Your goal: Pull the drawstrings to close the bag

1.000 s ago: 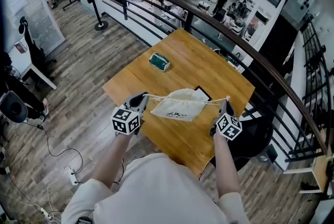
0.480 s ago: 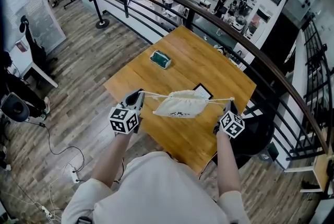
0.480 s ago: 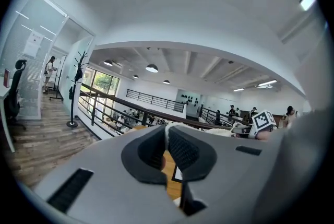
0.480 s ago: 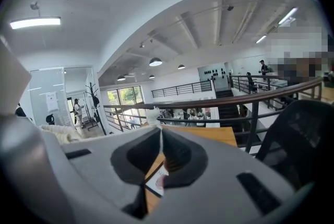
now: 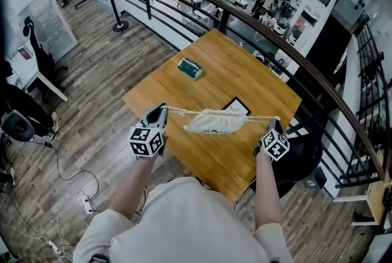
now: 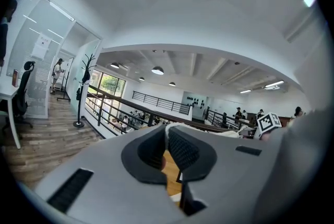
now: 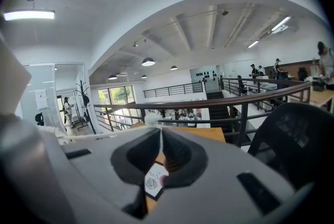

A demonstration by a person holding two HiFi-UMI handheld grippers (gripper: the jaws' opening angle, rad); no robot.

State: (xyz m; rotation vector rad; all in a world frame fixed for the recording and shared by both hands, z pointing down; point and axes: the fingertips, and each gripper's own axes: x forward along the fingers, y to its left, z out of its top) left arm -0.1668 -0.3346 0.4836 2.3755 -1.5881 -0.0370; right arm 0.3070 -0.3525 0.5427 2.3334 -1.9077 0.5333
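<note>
The bag (image 5: 214,122) hangs over the near part of the table (image 5: 184,87), midway between both hands, its long axis and gathered mouth running left to right along the taut drawstrings (image 5: 180,111), whose ends the left gripper (image 5: 162,111) and right gripper (image 5: 277,122) each pinch between closed jaws, so any further pull goes straight outward.
</note>
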